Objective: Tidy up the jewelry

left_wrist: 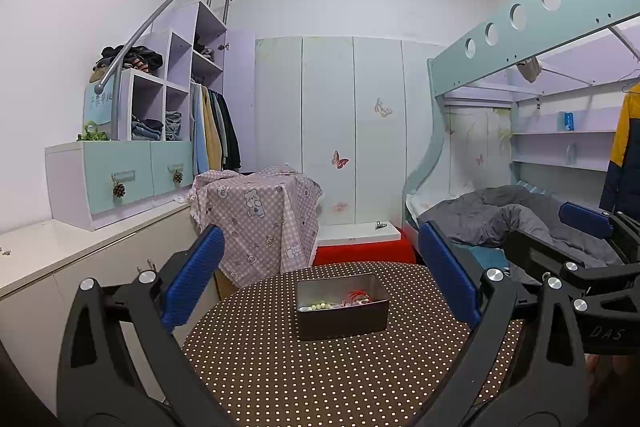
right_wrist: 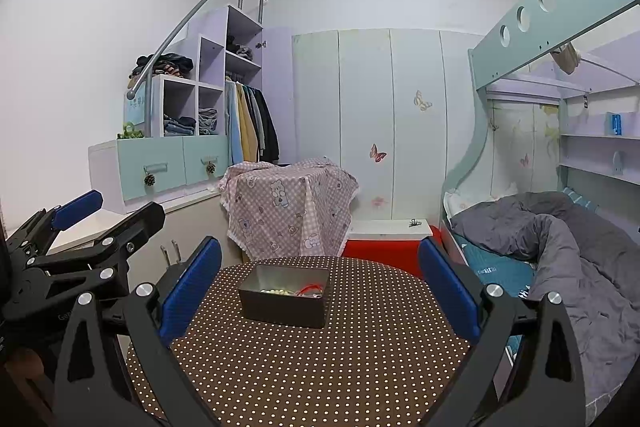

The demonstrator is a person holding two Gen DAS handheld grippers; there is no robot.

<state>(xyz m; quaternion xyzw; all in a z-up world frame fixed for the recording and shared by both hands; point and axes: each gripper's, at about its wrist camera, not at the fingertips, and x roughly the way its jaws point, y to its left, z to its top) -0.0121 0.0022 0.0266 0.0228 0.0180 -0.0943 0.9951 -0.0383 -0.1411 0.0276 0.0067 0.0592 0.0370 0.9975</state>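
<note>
A dark metal tin [left_wrist: 342,321] stands on the round table with a brown polka-dot cloth [left_wrist: 320,367]. Inside it lie a string of pale green beads [left_wrist: 316,306] and a red cord piece [left_wrist: 360,295]. My left gripper [left_wrist: 322,275] is open and empty, held above the table's near side with the tin between its blue fingers. My right gripper [right_wrist: 320,279] is open and empty too, with the tin [right_wrist: 284,307] ahead of it, slightly left. Each gripper shows at the edge of the other's view, the right gripper [left_wrist: 588,227] and the left gripper [right_wrist: 100,211].
A box under pink checked cloth [left_wrist: 260,215] stands behind the table. A red stool with a white top [left_wrist: 360,239] is beside it. A bed with a grey duvet [right_wrist: 560,247] lies to the right. A low white cabinet [left_wrist: 60,251] runs along the left.
</note>
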